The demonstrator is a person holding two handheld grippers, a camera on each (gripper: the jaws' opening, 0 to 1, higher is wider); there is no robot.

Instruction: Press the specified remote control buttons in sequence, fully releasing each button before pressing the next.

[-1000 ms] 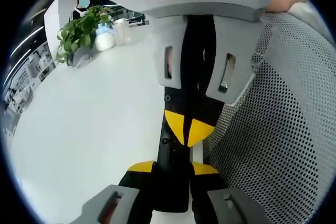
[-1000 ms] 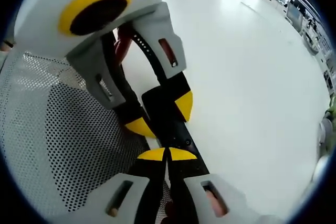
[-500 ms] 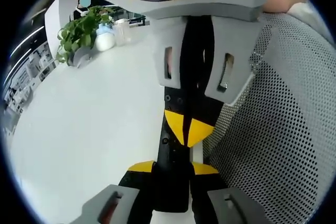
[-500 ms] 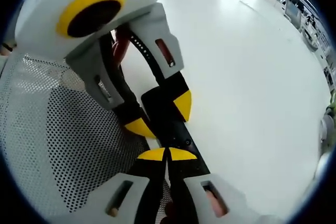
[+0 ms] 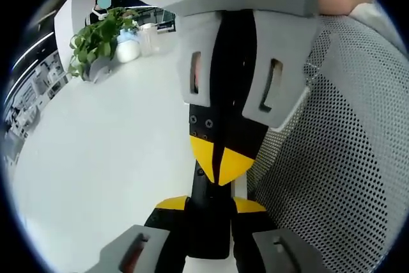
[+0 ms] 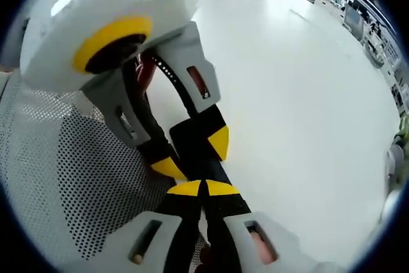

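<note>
A black remote [image 5: 208, 225] stands clamped between the yellow-tipped jaws of my left gripper [image 5: 209, 204], which is shut on it. From above, my right gripper [image 5: 218, 163] comes down with its two yellow tips together, shut, touching the remote's upper face. In the right gripper view, my right gripper [image 6: 204, 188] has its tips pressed together at the near end of the remote [image 6: 192, 133]. There the left gripper [image 6: 194, 155] reaches in from the upper left and grips the remote's sides. The buttons are hidden by the jaws.
Under both grippers lies a white table [image 5: 108, 151]. A white perforated mesh chair [image 5: 339, 158] sits close along one side, also seen as the mesh chair [image 6: 83, 183]. A potted plant [image 5: 96, 39] and white containers [image 5: 131, 46] stand at the table's far end.
The right gripper has pushed closer along the remote toward the left gripper; its yellow tips sit lower in the left gripper view. The left gripper keeps its hold.
</note>
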